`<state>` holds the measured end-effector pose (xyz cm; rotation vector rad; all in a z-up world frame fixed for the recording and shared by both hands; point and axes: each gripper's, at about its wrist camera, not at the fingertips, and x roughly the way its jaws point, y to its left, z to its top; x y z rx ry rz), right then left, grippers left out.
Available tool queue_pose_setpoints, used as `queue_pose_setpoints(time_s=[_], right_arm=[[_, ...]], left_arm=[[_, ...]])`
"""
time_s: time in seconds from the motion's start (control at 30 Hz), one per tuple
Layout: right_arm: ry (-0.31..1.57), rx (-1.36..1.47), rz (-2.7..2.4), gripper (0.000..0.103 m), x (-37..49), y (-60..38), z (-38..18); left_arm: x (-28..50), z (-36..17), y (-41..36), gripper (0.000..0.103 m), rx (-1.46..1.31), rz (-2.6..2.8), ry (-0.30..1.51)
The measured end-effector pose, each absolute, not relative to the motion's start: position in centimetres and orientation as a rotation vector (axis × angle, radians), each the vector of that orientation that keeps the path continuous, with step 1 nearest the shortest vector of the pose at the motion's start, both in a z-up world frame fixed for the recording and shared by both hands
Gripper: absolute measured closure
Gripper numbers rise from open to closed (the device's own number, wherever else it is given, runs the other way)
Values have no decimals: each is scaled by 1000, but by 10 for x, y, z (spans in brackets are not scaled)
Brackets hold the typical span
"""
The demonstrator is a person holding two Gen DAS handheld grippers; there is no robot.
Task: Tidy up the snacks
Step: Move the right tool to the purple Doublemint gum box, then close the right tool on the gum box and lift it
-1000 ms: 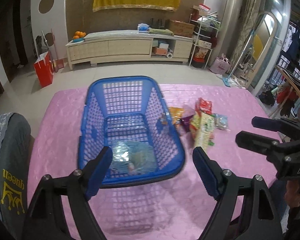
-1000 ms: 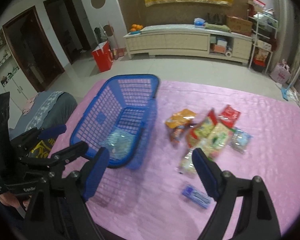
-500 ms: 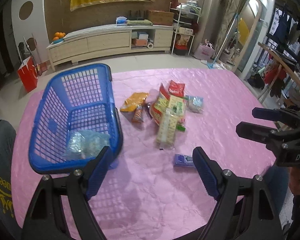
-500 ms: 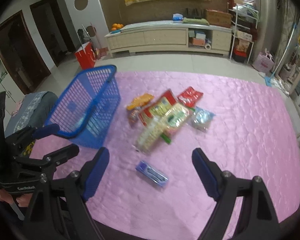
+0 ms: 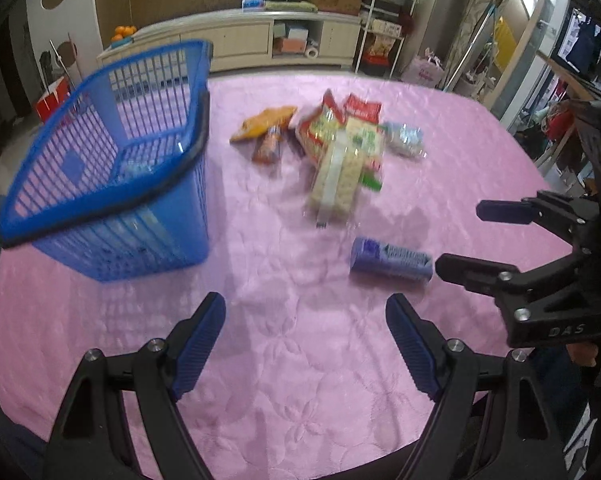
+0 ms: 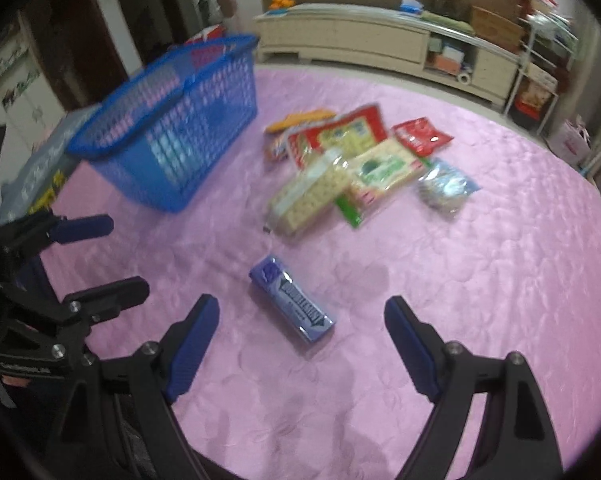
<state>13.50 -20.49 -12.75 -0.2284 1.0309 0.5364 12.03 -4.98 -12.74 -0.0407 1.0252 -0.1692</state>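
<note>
The left gripper (image 5: 305, 344) has its blue-padded fingers (image 5: 198, 344) spread wide apart with nothing between them, positioned over bare pink cloth. The right gripper (image 6: 302, 346) likewise has its fingers (image 6: 410, 350) wide apart and empty; a purple snack bar (image 6: 292, 306) lies on the surface just ahead of the gap, not touched by either pad. In the left wrist view the same purple snack bar (image 5: 392, 260) lies close to the tip of the right gripper (image 5: 472, 240). The tabletop (image 5: 300, 360) is covered by a pink quilted cloth with a stitched flower pattern. Beyond the bar, a loose pile of snack packets (image 6: 340, 168) lies near the middle of the surface: a cracker pack, green-and-yellow packs, a red packet, an orange packet and a clear bluish bag, several overlapping. A blue plastic basket (image 5: 112, 184) stands to the left of the pile, apart from it; something pale shows through its mesh, too blurred to identify. Beyond the tabletop, the room shows a tiled floor, a long pale low cabinet (image 5: 240, 40) against a brown wall with oranges at one end, a yellow cloth hanging above, a wire shelving rack (image 5: 384, 36) at the right and a red bag (image 5: 52, 96) on the floor at the left.
</note>
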Motion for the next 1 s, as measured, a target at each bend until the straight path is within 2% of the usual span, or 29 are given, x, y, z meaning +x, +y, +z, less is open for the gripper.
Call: queue_pose_setpoints(time_s=[0.23,0.57,0.6,0.63,0.67,0.73,0.83,1.0], right_arm=[[1064,-317,577,15,148,-194,-165],[1042,-395,618,17,155,-182,-187],[1054,-386,640,21,155,-181,-188],[1058,-384,650,33,155,-180,-189],[1065,-393,652,39,157,-178,-191],[1059,-430,662,43,156,-174,-195],[1061,-455,674,61,154,-171,-194],[1037,-374,635,64,149,-187,-182]], left_arm=[[130,-156,-52,22,-21,-172,1069],[138,-174,-50,22,-3,-174,1116],[138,-175,-49,22,-6,-178,1116],[139,-175,-49,22,-9,-181,1116],[139,-175,-48,22,-10,-181,1117],[139,-175,-49,22,-10,-184,1113],[140,-173,-50,22,-9,-196,1103],[141,-159,-58,22,9,-224,1063]])
